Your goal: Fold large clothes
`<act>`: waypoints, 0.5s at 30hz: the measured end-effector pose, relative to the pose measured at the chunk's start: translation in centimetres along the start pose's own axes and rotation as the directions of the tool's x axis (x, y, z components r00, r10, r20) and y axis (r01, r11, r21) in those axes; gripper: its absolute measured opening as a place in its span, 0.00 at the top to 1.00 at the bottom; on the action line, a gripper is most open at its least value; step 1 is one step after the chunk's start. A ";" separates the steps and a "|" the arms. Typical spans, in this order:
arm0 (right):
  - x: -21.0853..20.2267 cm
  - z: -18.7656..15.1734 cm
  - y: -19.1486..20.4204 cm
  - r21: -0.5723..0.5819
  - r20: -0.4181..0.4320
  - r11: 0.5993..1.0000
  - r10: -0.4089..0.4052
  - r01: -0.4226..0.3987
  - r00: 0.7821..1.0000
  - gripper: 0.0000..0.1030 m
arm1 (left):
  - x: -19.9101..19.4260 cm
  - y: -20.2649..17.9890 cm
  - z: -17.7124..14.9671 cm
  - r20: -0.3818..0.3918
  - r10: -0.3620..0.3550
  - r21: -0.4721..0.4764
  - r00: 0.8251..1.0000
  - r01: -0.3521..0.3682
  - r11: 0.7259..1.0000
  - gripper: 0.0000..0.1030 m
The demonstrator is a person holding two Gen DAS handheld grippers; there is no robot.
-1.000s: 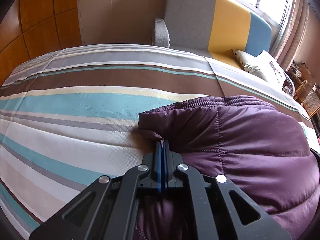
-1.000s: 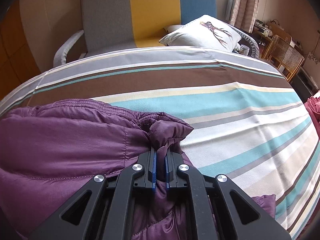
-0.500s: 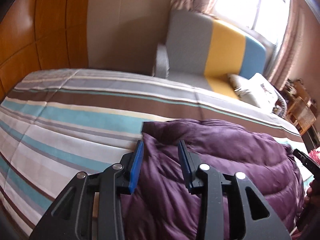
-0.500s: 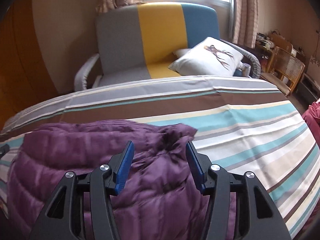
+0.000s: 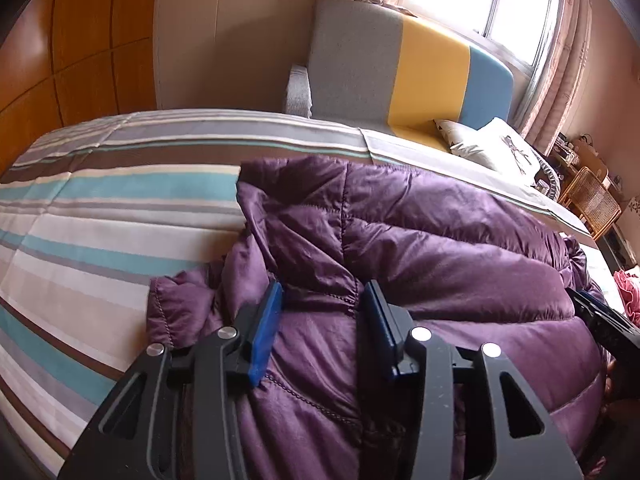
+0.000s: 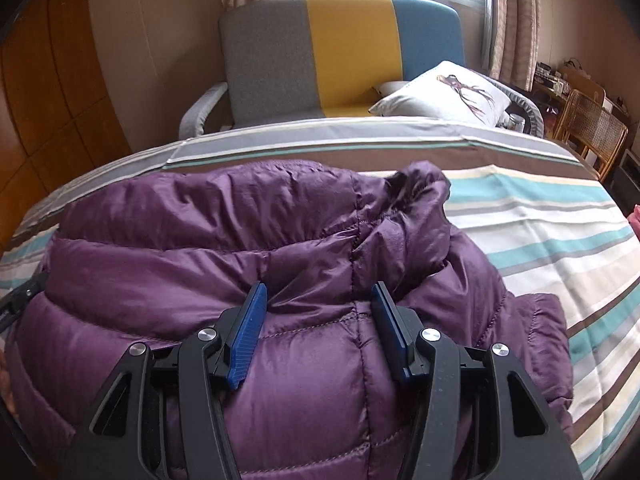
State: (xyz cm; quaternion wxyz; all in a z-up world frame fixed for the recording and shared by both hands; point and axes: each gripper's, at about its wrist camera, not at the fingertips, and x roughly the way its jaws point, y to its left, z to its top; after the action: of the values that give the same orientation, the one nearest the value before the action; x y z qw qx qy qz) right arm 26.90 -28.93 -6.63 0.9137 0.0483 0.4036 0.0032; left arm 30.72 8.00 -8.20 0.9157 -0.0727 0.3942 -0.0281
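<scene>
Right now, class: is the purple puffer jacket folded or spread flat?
Folded: the purple puffer jacket has a layer doubled over itself, with a cuff poking out beneath.

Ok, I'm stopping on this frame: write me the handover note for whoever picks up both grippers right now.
Left gripper: open, nothing held; its jaws have just been opening, over the jacket.
Right gripper: open, nothing held, over the same jacket.
Jacket: purple and puffy, lying on the striped bed cover, far edge doubled over toward the armchair side; a sleeve sticks out on the left, another on the right.
Done: one fold laid down and let go.
Left: probably tuck both sleeves in, then fold again into a compact bundle.
</scene>
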 end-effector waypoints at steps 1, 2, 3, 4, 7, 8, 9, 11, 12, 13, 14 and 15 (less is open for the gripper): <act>0.4 0.0 -0.1 0.003 -0.004 1.000 -0.004 0.004 1.000 0.48 | 0.3 0.1 -0.2 -0.002 -0.003 -0.001 1.000 0.003 1.000 0.57; 0.6 -0.2 0.1 0.001 -0.005 1.000 -0.008 0.008 1.000 0.48 | 0.6 0.2 -0.2 -0.004 -0.007 -0.003 1.000 0.007 1.000 0.57; 1.0 -0.3 0.1 -0.001 -0.007 1.000 -0.011 0.011 1.000 0.48 | 0.8 0.3 -0.3 -0.006 -0.012 -0.009 1.000 0.012 1.000 0.57; 1.2 -0.4 0.1 0.000 -0.010 1.000 -0.012 0.012 1.000 0.48 | 1.1 0.4 -0.3 -0.008 -0.017 -0.017 1.000 0.017 1.000 0.57; 1.9 -0.5 0.1 0.004 -0.011 1.000 -0.014 0.014 1.000 0.48 | 1.4 0.7 -0.5 -0.008 -0.025 -0.024 1.000 0.025 0.999 0.57; 2.0 -0.6 0.1 0.003 -0.015 1.000 -0.017 0.017 1.000 0.48 | 1.5 0.7 -0.5 -0.006 -0.028 -0.025 1.000 0.028 0.999 0.57; 2.0 -0.6 0.2 0.001 -0.017 1.000 -0.020 0.020 1.000 0.48 | 1.6 0.7 -0.6 -0.005 -0.030 -0.027 1.000 0.030 0.999 0.57; 2.1 -0.6 0.4 -0.007 -0.022 1.000 -0.029 0.029 0.999 0.48 | 1.6 0.9 -0.6 -0.006 -0.037 -0.033 0.999 0.036 0.999 0.57; 2.0 -0.6 0.5 -0.010 -0.026 0.999 -0.034 0.034 0.999 0.48 | 1.7 0.9 -0.6 -0.008 -0.040 -0.034 0.999 0.040 0.999 0.57; 1.9 -0.4 0.6 -0.016 -0.032 0.999 -0.042 0.042 0.999 0.48 | 1.6 0.9 -0.5 -0.011 -0.041 -0.035 0.999 0.041 0.999 0.57; 1.7 -0.3 0.7 -0.023 -0.038 0.999 -0.050 0.049 0.998 0.48 | 1.5 0.9 -0.4 -0.013 -0.040 -0.033 0.999 0.040 0.999 0.57; 1.3 -0.2 0.9 -0.027 -0.043 0.998 -0.055 0.054 0.998 0.48 | 1.3 0.9 -0.3 -0.012 -0.042 -0.025 0.999 0.041 0.999 0.56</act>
State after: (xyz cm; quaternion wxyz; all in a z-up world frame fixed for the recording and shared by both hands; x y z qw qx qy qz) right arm 27.69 -28.01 -7.63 0.9049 0.0254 0.4246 -0.0153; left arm 31.41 8.76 -9.47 0.9115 -0.0918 0.3987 -0.0427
